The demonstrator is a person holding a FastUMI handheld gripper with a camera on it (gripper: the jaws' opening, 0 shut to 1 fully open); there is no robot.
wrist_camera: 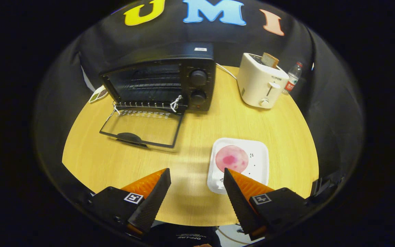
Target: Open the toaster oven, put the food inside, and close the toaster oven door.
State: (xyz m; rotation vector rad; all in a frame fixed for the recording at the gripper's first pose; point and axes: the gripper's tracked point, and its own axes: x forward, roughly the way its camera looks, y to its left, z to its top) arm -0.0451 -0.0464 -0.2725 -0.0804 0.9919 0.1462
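Note:
A black toaster oven (170, 80) stands at the far left of the round wooden table (197, 137), its glass door (142, 127) folded down flat toward me. The inside shows a wire rack. A round pink piece of food (232, 158) lies on a white square plate (257, 151) just ahead of my right finger (235, 192), whose tip overlaps the plate's near edge. My gripper (196, 173) hovers open above the table's near side, nothing between its fingers.
A white pop-up toaster (261, 82) with a slice of bread (270, 60) in its slot stands at the far right, a plastic bottle (293, 78) beside it. A small card (98, 95) lies left of the oven. A white cord (226, 71) runs behind.

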